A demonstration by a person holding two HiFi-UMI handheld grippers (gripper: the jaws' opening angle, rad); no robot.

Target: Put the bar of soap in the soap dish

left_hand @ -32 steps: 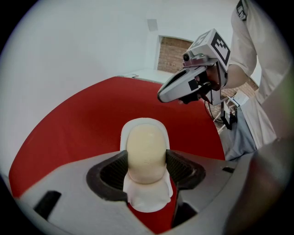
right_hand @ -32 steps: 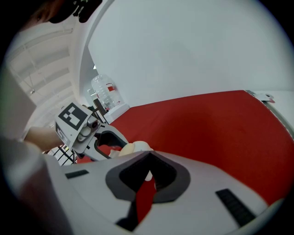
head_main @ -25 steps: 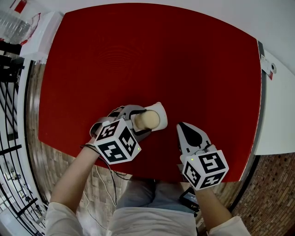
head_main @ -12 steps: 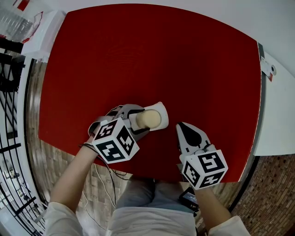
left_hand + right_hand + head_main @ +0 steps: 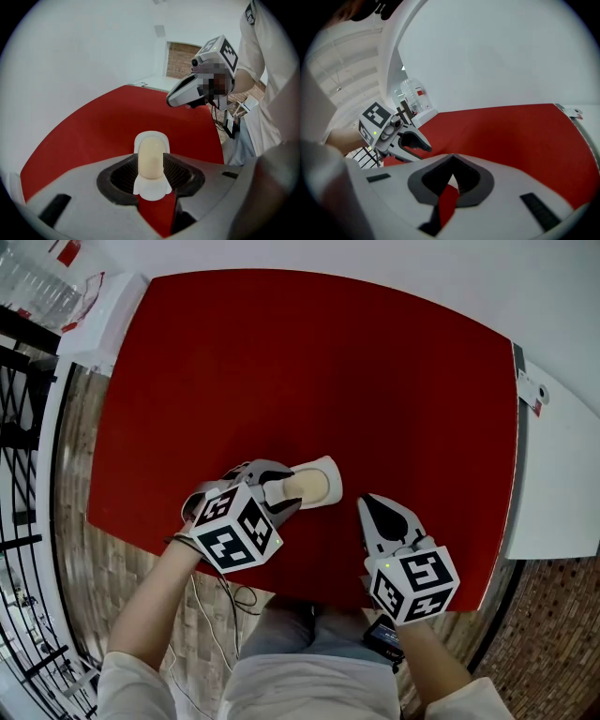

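A pale beige bar of soap (image 5: 307, 486) lies in the white soap dish (image 5: 328, 468) on the red table (image 5: 309, 362). My left gripper (image 5: 289, 488) hovers over the dish's near end with its jaws closing. In the left gripper view the soap (image 5: 151, 157) and dish (image 5: 150, 190) show in the gap between the dark pads, and I see no pad pressing on them. My right gripper (image 5: 367, 501) hangs to the right of the dish, shut and empty, with its tips meeting (image 5: 452, 157). Each gripper also shows in the other's view: the right gripper (image 5: 176, 98) and the left gripper (image 5: 423, 146).
The table's front edge (image 5: 281, 582) runs just under both grippers. A white table (image 5: 562, 474) adjoins at the right. Clear bottles (image 5: 37, 282) stand on a white surface at the upper left, beside a black metal rack (image 5: 23, 427). Brick floor lies below.
Both grippers have lifted a little. The left jaws have narrowed. The soap, which looked rounded and raised before, now looks flat in the dish.
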